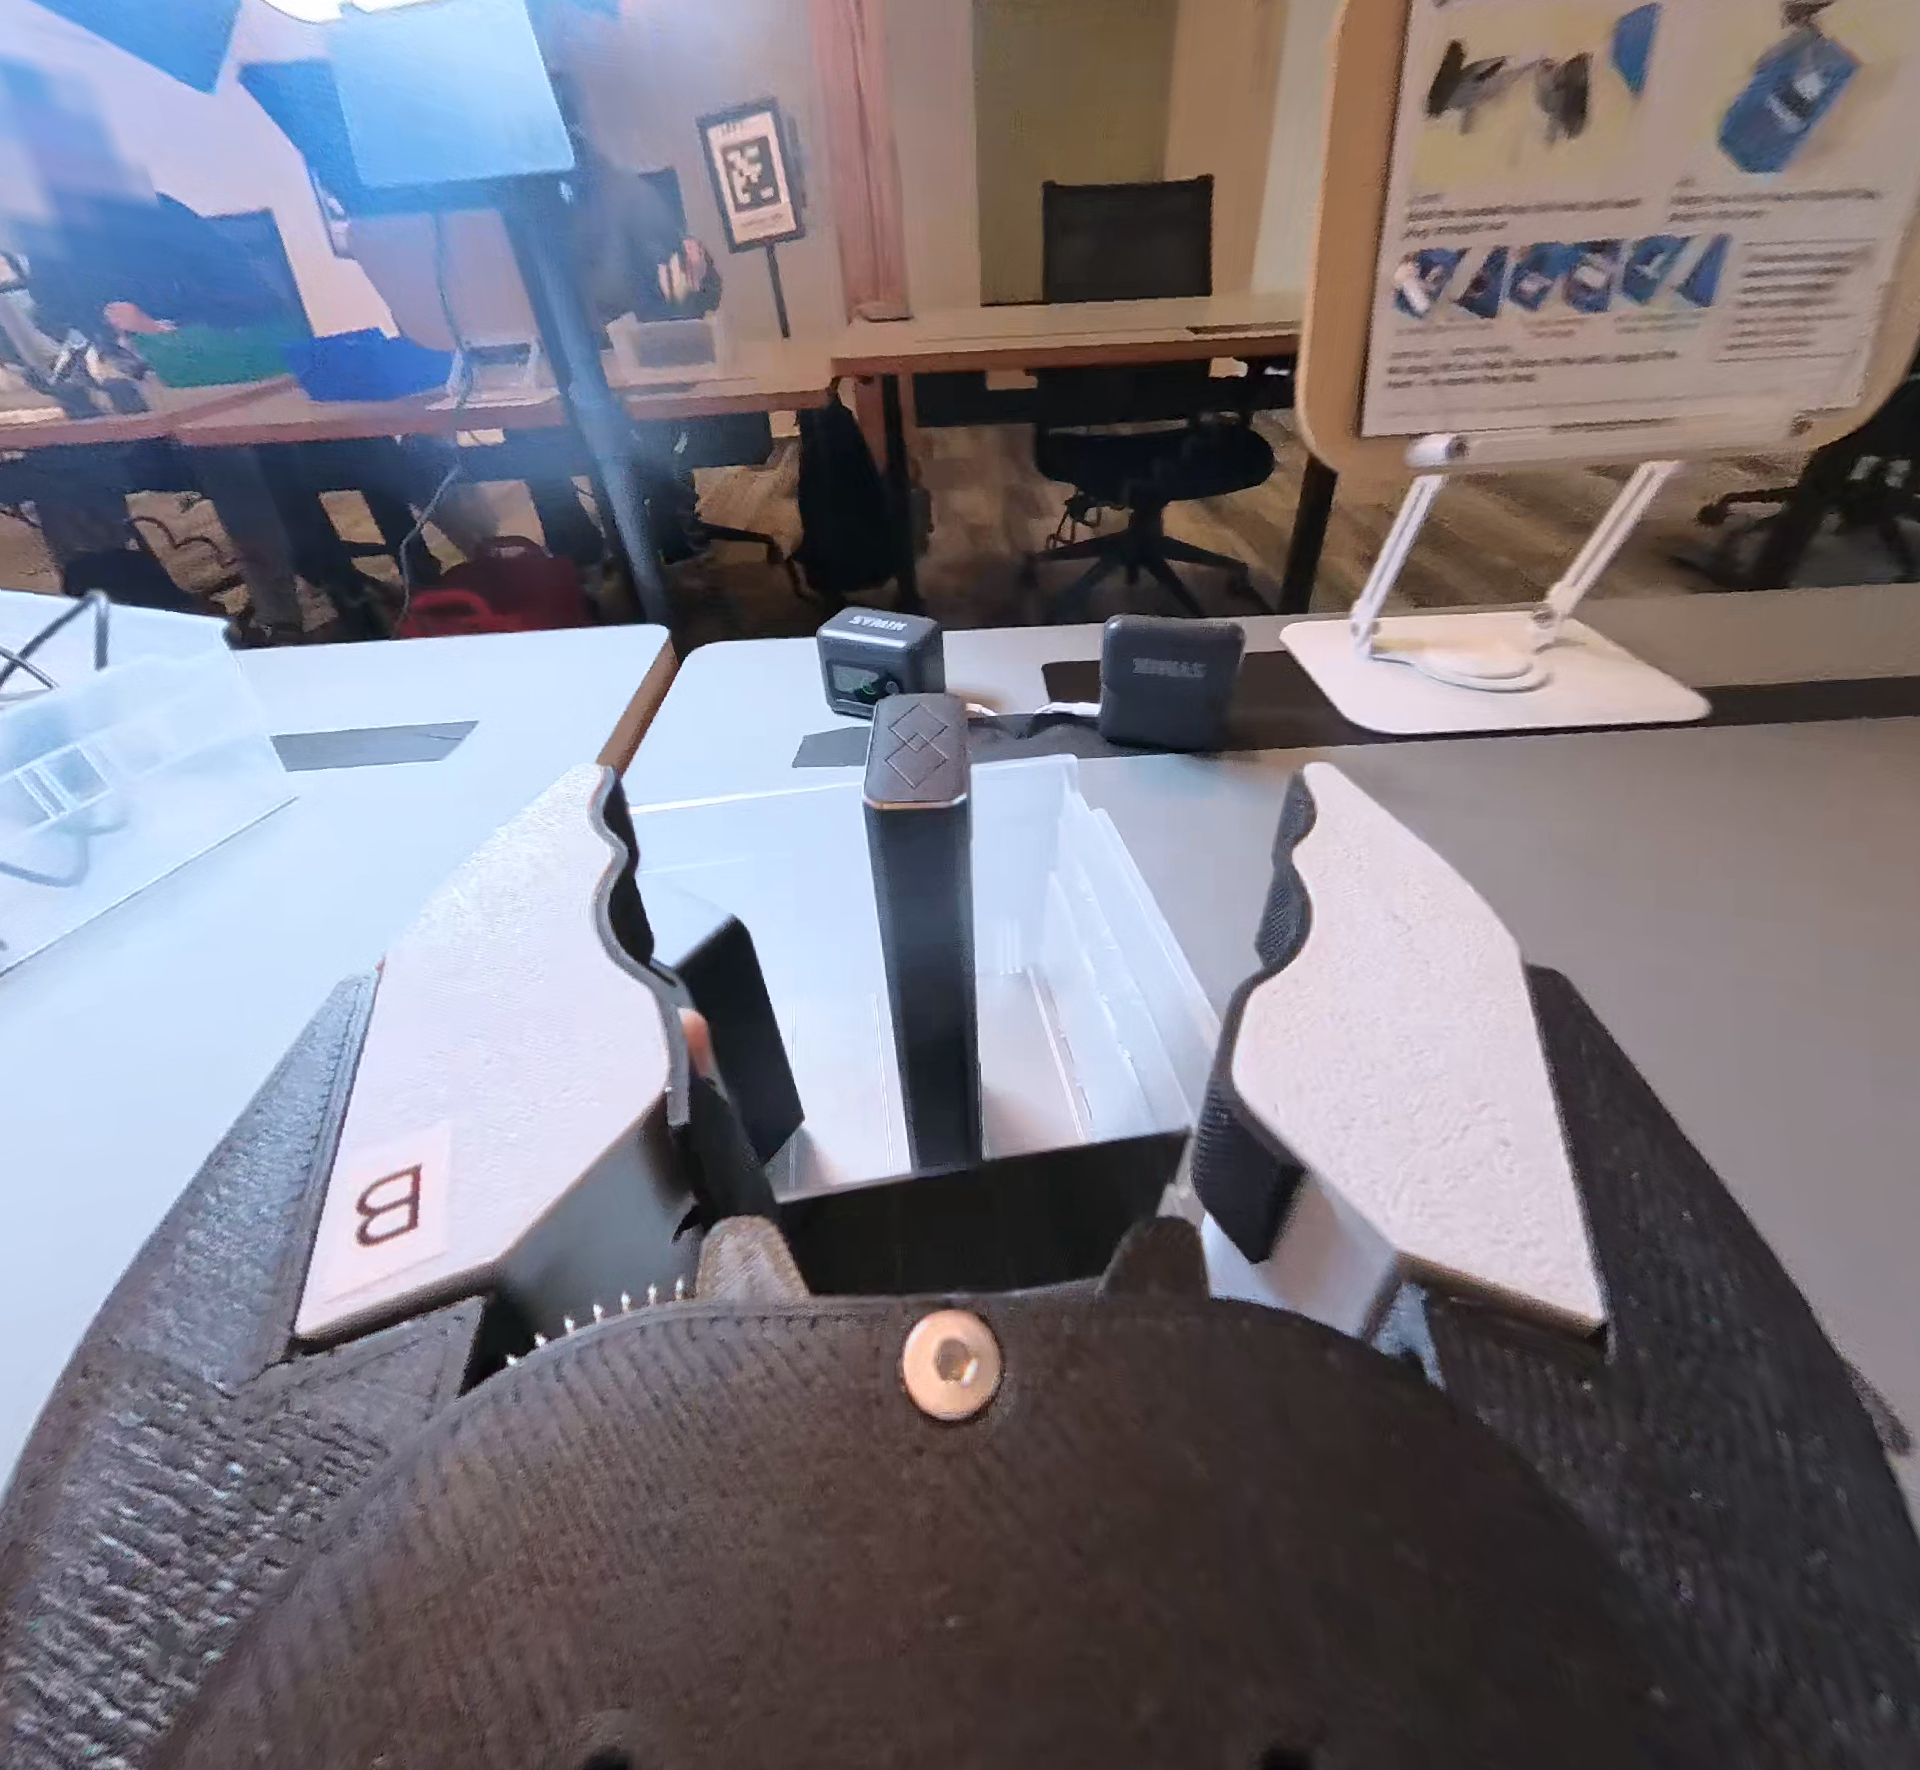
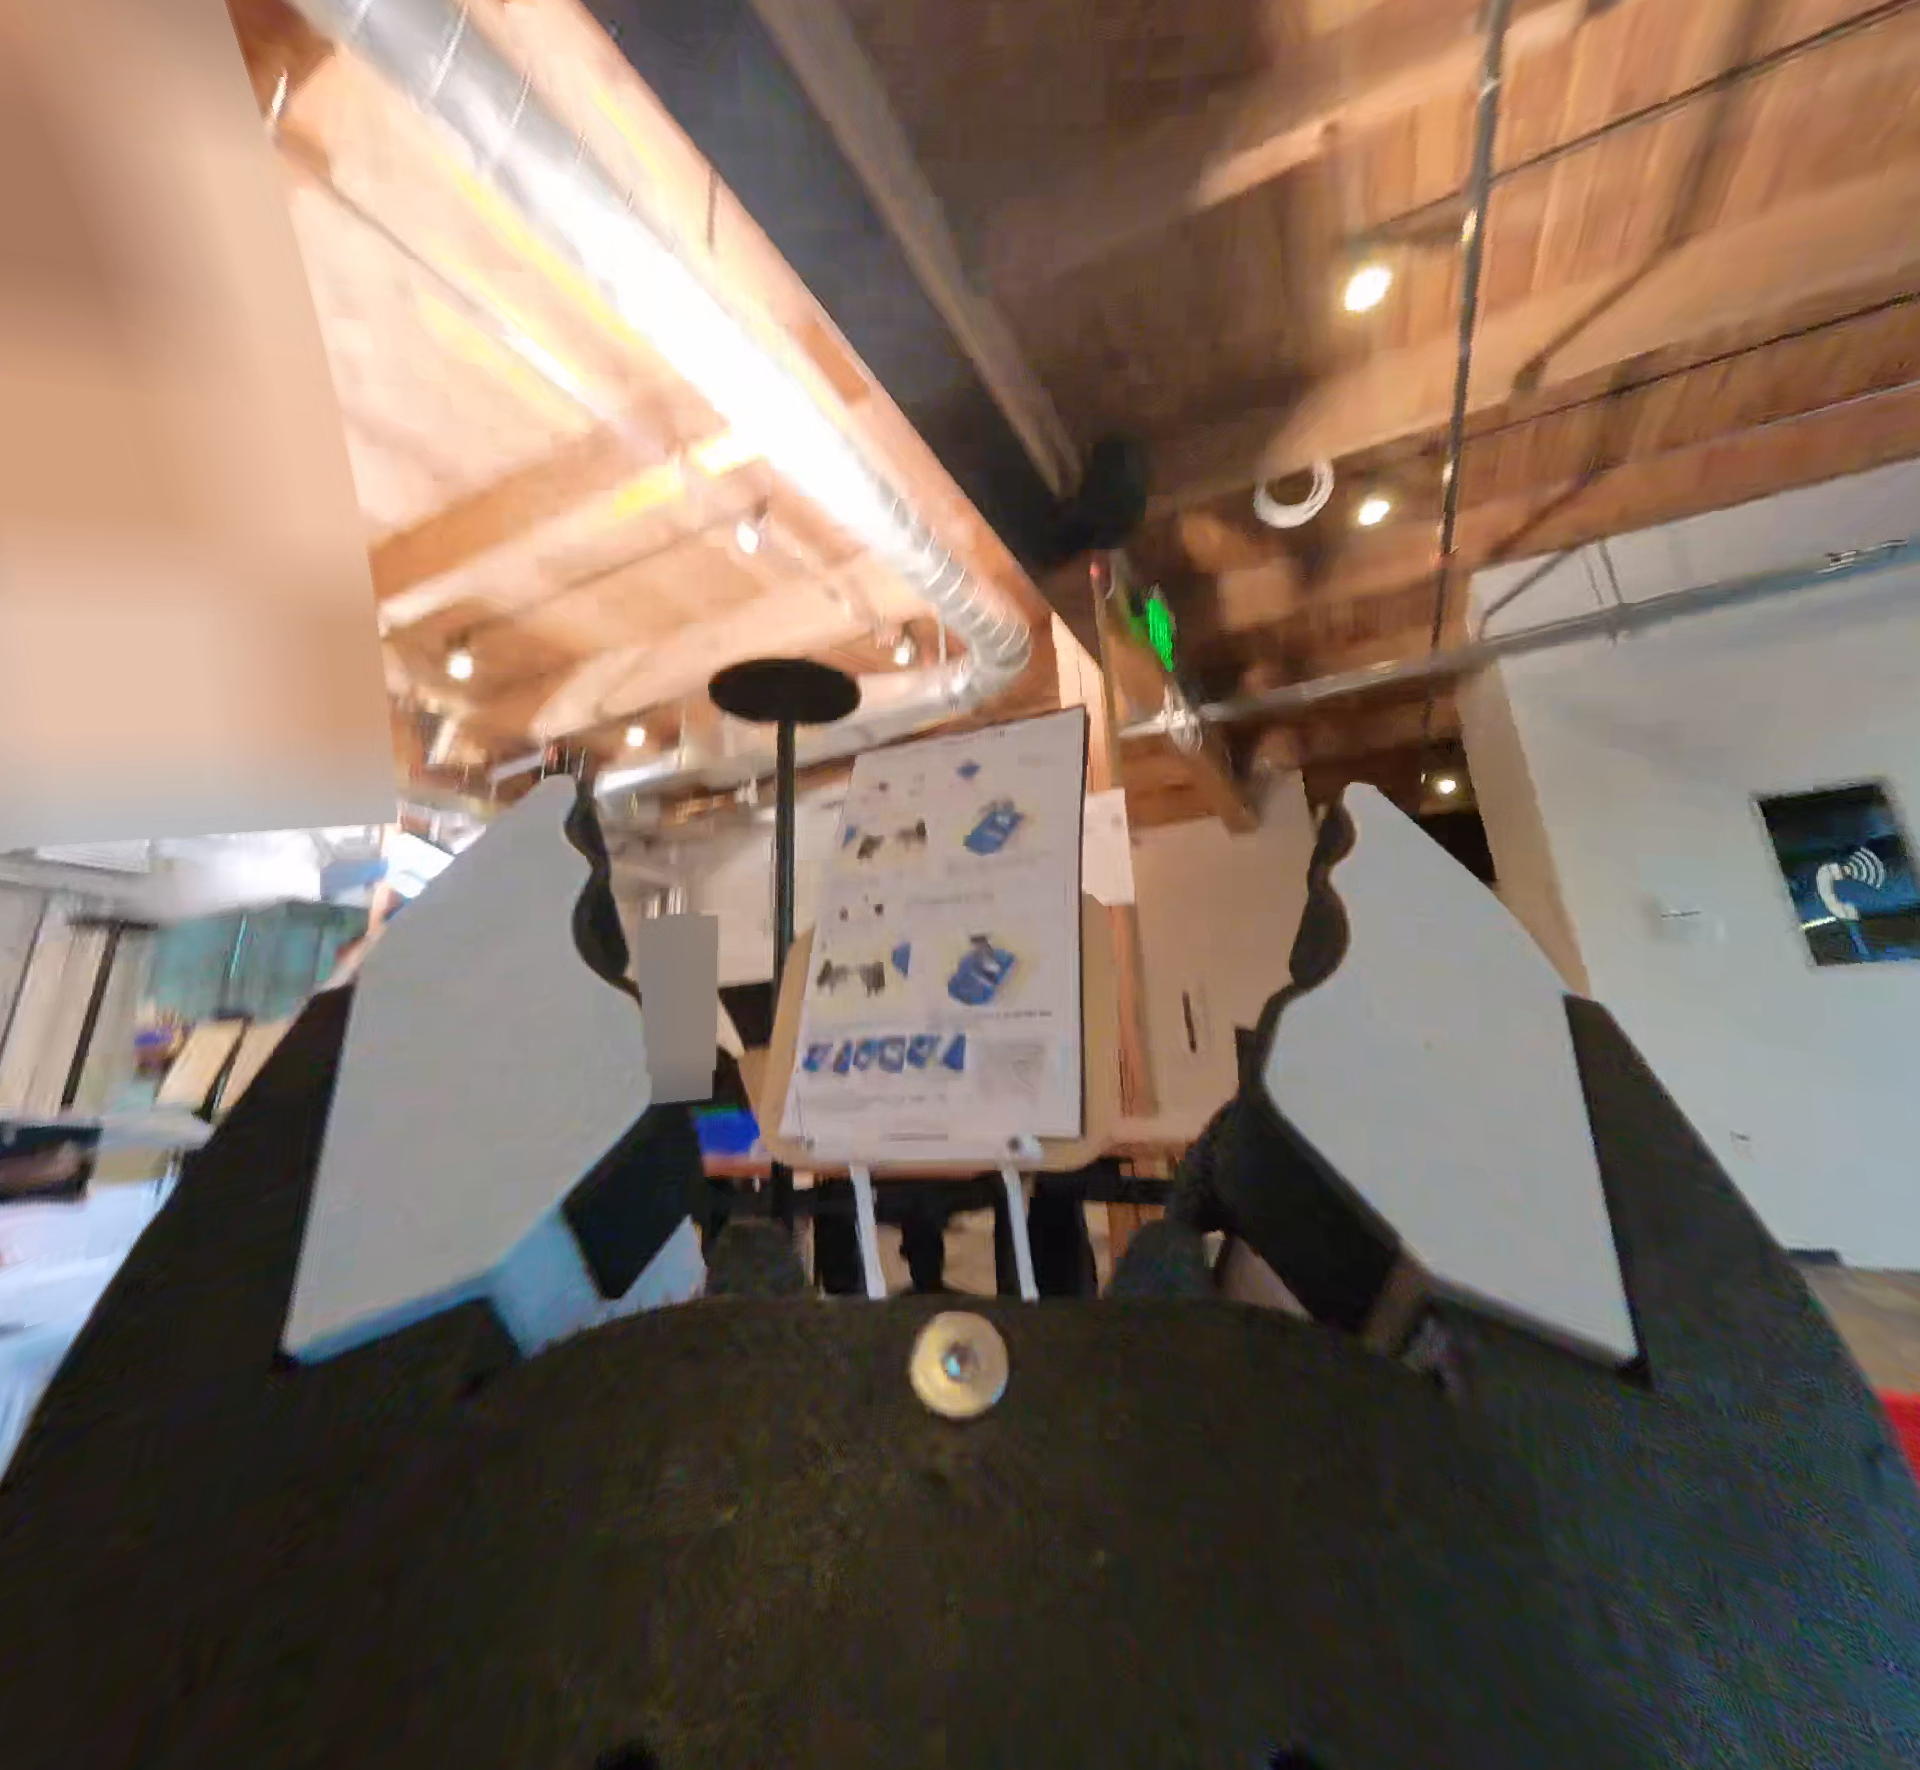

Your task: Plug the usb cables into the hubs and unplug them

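Two black hubs (image 1: 920, 941) in one clear bin (image 1: 1101, 899).

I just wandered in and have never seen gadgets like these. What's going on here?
A person holds a two-finger gripper in each hand. The left gripper hangs with open jaws over a clear plastic bin on the grey table, where a tall black rectangular hub stands upright between the jaws, not gripped. The right gripper is open and empty, tilted up toward the ceiling and an instruction sheet on a stand. No cable is clearly visible.
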{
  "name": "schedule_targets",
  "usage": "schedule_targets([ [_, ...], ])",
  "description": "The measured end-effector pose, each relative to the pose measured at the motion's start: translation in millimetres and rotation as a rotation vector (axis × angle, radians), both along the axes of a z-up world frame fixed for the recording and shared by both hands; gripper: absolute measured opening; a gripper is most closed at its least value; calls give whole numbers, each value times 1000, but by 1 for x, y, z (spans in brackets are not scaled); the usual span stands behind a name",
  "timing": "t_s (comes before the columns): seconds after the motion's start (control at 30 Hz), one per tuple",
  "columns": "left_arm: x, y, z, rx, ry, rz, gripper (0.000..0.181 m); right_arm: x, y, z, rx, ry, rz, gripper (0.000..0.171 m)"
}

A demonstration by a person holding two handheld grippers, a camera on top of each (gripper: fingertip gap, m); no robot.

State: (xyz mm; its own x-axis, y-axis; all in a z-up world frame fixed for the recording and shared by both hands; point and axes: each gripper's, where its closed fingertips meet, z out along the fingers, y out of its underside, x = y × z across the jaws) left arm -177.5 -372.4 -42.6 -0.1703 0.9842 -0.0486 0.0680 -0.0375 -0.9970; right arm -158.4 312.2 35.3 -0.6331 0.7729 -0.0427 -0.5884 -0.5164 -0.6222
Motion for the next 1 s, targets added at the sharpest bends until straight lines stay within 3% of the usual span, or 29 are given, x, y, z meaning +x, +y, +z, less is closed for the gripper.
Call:
schedule_targets([
  [0.23,-37,-9,-29,-29,-32,-14,115,-24,-67,-50,8,-98,60,122],
  [0.43,-56,-25,-40,-41,-34,86,89,-19,-67,-49,-72,-82,121,112],
  [0.57,-69,-29,-51,-60,-74,89,83,-20,-65,-52,-97,-91,143,110],
  [0.63,-73,-28,-53,-83,-83,85,67,-21,-63,-53,-110,-96,151,109],
  [0.7,-75,-28,-54,-106,-85,76,33,-21,-61,-54,-119,-97,158,107],
  [0.77,-76,-23,-54,-67,-92,37,34,-22,-59,-55,-125,-102,158,106],
  [0.87,-72,-18,-37,-95,-44,26,32,-23,-58,-57,-121,-107,150,104],
  [1.0,-61,5,20,-181,84,-15,30,-26,-66,-61,-70,-127,134,103],
])
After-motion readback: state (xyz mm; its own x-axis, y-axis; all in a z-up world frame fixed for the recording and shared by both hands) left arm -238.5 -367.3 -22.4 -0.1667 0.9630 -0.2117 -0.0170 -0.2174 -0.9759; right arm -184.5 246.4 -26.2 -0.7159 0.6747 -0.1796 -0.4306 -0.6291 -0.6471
